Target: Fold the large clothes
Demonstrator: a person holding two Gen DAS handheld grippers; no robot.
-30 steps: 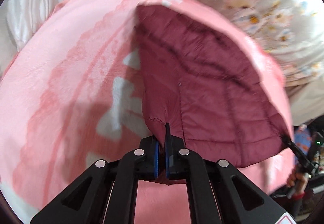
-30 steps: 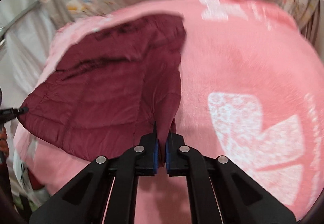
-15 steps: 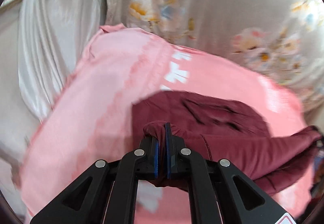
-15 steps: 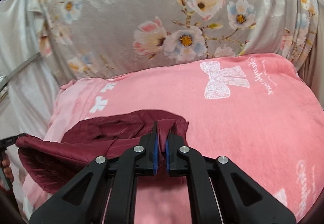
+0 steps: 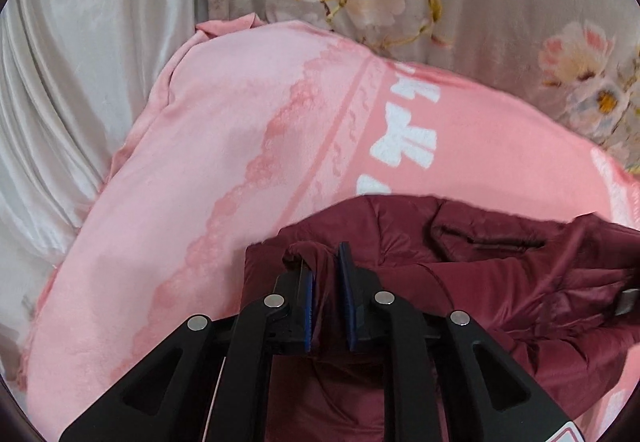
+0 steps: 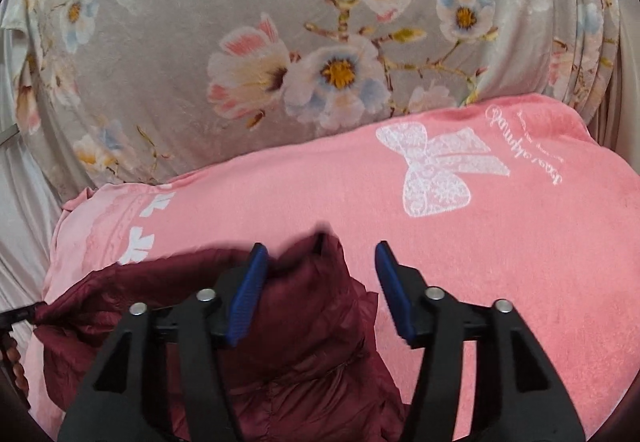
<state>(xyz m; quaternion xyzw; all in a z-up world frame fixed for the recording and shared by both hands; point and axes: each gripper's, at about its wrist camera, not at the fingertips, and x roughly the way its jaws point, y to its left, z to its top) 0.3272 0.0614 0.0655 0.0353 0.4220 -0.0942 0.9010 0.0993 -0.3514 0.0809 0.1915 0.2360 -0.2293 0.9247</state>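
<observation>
A maroon quilted jacket (image 5: 480,266) lies folded over on a pink blanket (image 5: 240,162). In the left wrist view my left gripper (image 5: 323,262) sits low over the jacket's left end. Its jaws are opening, and a bunched fold of maroon cloth hangs loosely in the narrow gap. In the right wrist view the jacket (image 6: 304,322) fills the lower left. My right gripper (image 6: 320,248) is over its right end with the jaws opening wide. A puffed corner of the jacket stands between them beside the left blue pad (image 6: 246,294), and the right pad is clear of it.
The pink blanket (image 6: 480,242) with white bow prints covers the whole surface. Grey floral fabric (image 6: 280,42) rises right behind it. White satin cloth (image 5: 80,62) hangs at the left. The other gripper's black tip (image 6: 16,316) shows at the left edge.
Both grippers carried the jacket's gripped edge forward and down over the rest of it, toward the floral fabric. The jacket went from spread to folded. Both jaws have parted, the right one widely.
</observation>
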